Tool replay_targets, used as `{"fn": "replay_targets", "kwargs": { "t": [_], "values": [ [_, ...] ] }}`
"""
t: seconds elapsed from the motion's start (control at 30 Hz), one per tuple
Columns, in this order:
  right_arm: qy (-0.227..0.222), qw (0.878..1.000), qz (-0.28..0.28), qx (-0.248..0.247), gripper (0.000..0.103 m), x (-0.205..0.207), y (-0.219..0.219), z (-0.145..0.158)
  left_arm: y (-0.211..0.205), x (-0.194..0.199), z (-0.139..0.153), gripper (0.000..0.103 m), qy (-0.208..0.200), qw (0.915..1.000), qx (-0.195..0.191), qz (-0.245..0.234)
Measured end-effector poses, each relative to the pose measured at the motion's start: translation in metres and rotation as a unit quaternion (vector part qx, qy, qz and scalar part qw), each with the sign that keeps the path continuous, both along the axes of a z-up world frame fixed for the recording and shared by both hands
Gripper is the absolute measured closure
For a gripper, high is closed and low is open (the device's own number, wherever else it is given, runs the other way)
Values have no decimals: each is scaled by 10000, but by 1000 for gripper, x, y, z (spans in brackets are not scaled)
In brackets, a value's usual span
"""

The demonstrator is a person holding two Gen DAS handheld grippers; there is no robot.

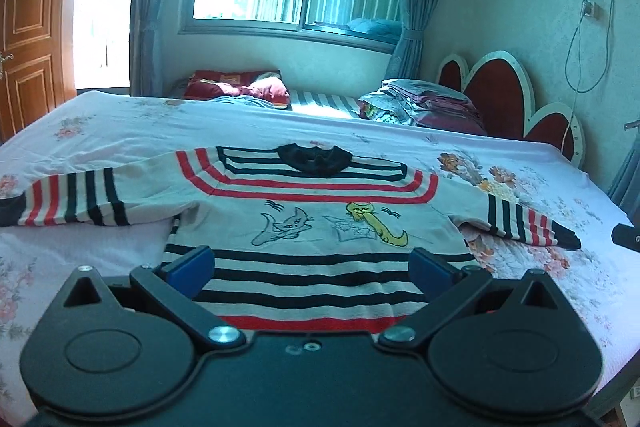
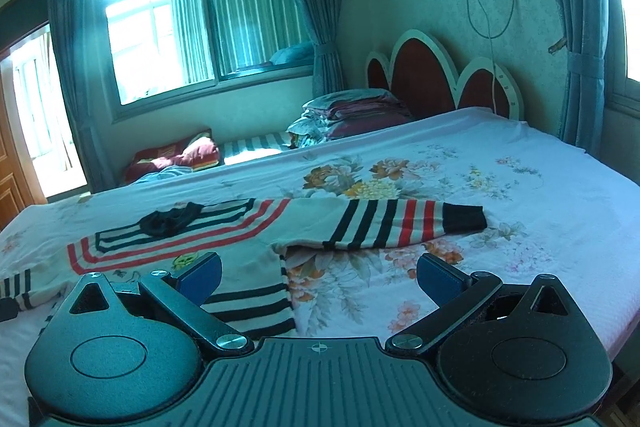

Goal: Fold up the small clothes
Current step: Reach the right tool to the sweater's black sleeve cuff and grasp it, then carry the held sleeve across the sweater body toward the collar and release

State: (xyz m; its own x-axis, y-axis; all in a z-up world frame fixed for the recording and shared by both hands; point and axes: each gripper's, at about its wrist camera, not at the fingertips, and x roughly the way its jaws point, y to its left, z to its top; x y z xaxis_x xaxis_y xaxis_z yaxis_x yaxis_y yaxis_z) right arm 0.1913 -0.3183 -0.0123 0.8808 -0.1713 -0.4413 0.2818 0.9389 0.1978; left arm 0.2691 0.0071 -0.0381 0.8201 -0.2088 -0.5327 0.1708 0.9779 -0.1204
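Left wrist view: sweater lies flat on bed, sleeves spread, ready for folding. Left gripper spread wide above hem, empty. Right gripper likewise wide, empty, near right sleeve.

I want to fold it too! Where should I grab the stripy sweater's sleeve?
Probably pinch the dark cuff of the sleeve, coming from the right. It lies flat, stretched away from the sweater, so its free end can swing over the body. Both hand-held grippers are open.
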Motion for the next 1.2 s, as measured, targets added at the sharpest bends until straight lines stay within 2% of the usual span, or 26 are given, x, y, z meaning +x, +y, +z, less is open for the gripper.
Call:
{"fn": "replay_targets", "kwargs": {
  "t": [0.23, 0.27, 0.3, 0.33, 0.53, 0.63, 0.67, 0.8, 0.87, 0.97, 1.0, 1.03, 1.1, 1.13, 1.17, 1.2],
  "values": [
    [69, 9987, -464, 189, 0, 56, -73, -28, -38, 53, -20, 1, 29, 9998, -12, -181],
    [80, 9984, -521, 224, 8, 65, -84, -34, -46, 63, -22, 1, 54, 9998, 42, -182],
    [119, 9979, -574, 274, 21, 76, -96, -41, -53, 73, -23, 1, 120, 9997, 115, -159],
    [226, 9971, -629, 374, 42, 89, -109, -48, -61, 84, -24, 1, 177, 9996, 168, -140],
    [429, 9856, -1034, 1271, 43, 138, -191, -93, -114, 142, -31, 1, 235, 9980, 565, -165],
    [625, 9769, -1155, 1685, 59, 157, -220, -121, -142, 169, -42, 1, 465, 9964, 673, -240],
    [656, 9728, -1206, 1865, 61, 163, -230, -131, -149, 175, -46, 1, 522, 9959, 683, -267],
    [752, 9574, -1432, 2392, 62, 174, -256, -162, -177, 195, -56, 1, 635, 9935, 854, -416],
    [664, 9500, -1461, 2680, 61, 175, -264, -172, -187, 204, -60, 1, 679, 9927, 891, -454],
    [556, 9524, -1385, 2657, 63, 179, -268, -174, -195, 216, -64, 1, 746, 9921, 901, -463],
    [562, 9535, -1383, 2618, 69, 181, -269, -175, -196, 219, -65, 1, 753, 9921, 895, -452],
    [625, 9536, -1411, 2585, 96, 184, -271, -176, -195, 221, -65, 1, 762, 9922, 884, -441],
    [617, 9523, -1485, 2594, 97, 184, -276, -174, -190, 224, -64, 1, 777, 9924, 861, -401],
    [559, 9592, -1466, 2354, 97, 184, -273, -167, -186, 224, -64, 1, 794, 9925, 847, -384],
    [709, 9671, -1399, 2001, 97, 191, -268, -163, -181, 227, -65, 1, 859, 9918, 869, -363],
    [1001, 9667, -1352, 1931, 97, 200, -267, -168, -175, 229, -67, 1, 945, 9908, 896, -360]
  ]
}}
